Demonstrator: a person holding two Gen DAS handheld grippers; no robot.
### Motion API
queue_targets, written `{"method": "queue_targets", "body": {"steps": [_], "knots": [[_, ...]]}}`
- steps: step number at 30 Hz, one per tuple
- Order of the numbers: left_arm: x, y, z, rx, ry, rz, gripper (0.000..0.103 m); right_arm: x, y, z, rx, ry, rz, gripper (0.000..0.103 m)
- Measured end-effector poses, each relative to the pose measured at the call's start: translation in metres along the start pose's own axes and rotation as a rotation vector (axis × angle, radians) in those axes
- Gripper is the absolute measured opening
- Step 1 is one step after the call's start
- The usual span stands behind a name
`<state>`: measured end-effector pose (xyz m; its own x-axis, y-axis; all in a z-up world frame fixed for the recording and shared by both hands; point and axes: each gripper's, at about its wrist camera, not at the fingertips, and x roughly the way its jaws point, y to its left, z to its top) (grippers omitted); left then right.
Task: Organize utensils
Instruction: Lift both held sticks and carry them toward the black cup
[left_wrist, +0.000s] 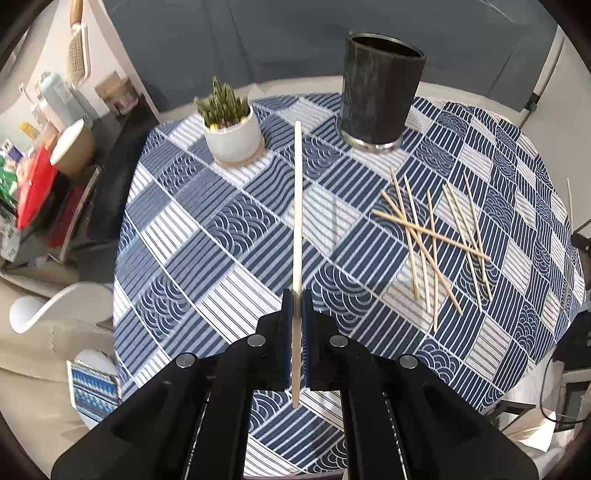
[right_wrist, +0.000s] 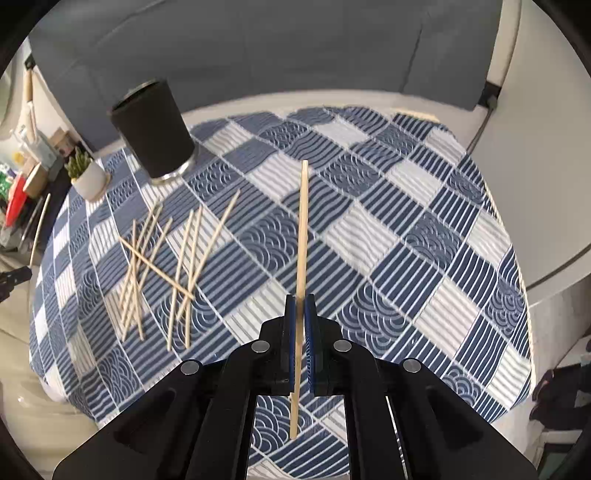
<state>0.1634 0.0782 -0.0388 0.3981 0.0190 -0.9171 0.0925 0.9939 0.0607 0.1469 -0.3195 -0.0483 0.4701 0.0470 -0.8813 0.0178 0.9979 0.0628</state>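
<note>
Over the patterned worktop (left_wrist: 229, 236), my left tool (left_wrist: 296, 295) and right tool (right_wrist: 300, 299) each clamp one stick, so I'd tip each point-down into the dark cup (left_wrist: 376, 92), clear of the loose sticks (left_wrist: 432, 240).

Bright, even, diffuse indoor light in both views; shadows soft and faint. Small glare spots on round metal bolts (left_wrist: 257, 340) behind the fingers. Strong fisheye bending, dark vignette at corners. Tablecloth (right_wrist: 388, 236) ahead of fingers sharp. Motion blur on shelf clutter (left_wrist: 33, 177) far left of fingers and on potted plant (left_wrist: 227, 110).
</note>
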Motion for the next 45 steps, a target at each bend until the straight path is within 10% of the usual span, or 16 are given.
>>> {"method": "queue_targets", "body": {"steps": [26, 45], "knots": [[-0.047, 0.015, 0.14, 0.096, -0.222, -0.1, 0.005, -0.054, 0.071, 0.125, -0.009, -0.246, -0.005, 0.005], [-0.042, 0.012, 0.216, 0.132, -0.383, -0.384, 0.005, -0.074, 0.15, 0.193, -0.066, -0.436, 0.034, 0.004]]}}
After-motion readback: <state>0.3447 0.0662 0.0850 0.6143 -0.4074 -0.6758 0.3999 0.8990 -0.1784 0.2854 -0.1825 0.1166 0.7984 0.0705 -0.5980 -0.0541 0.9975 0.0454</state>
